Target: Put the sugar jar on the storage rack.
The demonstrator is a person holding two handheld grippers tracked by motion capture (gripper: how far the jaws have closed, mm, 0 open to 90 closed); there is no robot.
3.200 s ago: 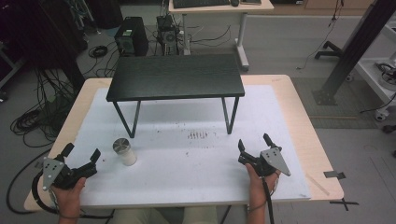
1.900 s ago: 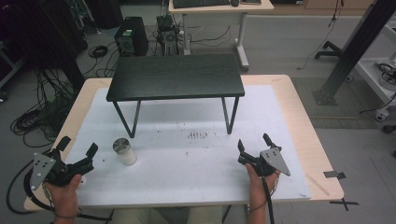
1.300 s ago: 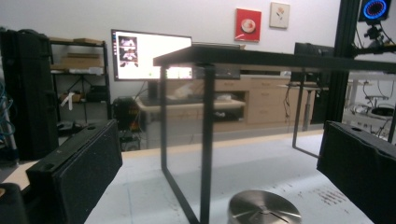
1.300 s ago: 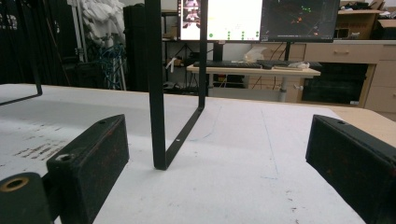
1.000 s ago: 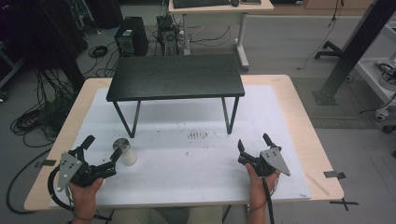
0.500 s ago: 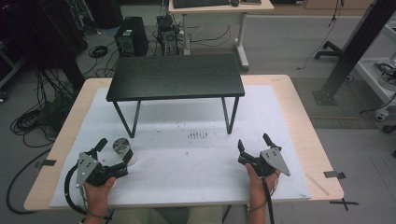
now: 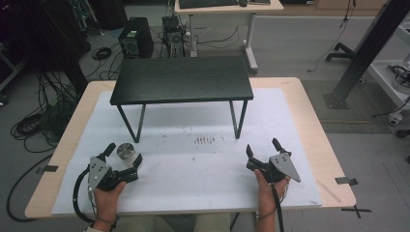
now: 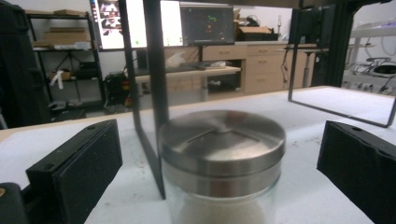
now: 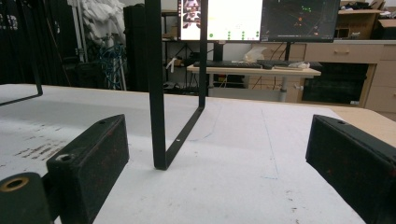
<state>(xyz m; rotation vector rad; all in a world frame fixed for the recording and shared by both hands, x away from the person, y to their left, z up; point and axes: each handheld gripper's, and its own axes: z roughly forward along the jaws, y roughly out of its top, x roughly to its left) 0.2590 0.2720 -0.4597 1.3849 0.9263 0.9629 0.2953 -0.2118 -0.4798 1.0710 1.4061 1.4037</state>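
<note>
A small glass jar [image 7: 126, 153] with a brushed metal lid stands on the white sheet at the front left, near the black stand's left leg. My left gripper [image 7: 124, 156] is open, one jaw on each side of the jar and neither touching it. In the left gripper view the jar [image 8: 222, 161] sits close between the two black jaws, something pale inside it. My right gripper [image 7: 262, 146] rests open at the front right with nothing between its jaws; its own view looks at the stand's right leg [image 9: 161, 93].
A low black stand [image 7: 183, 79] on thin metal legs straddles the back half of the white sheet [image 7: 193, 164]. Small dark marks [image 7: 207, 140] dot the sheet in front of it. Desks, cables and computers lie beyond the table.
My left gripper has moved from the table's left edge rightward and forward until its open jaws flank the jar. The right gripper and the jar have stayed still.
</note>
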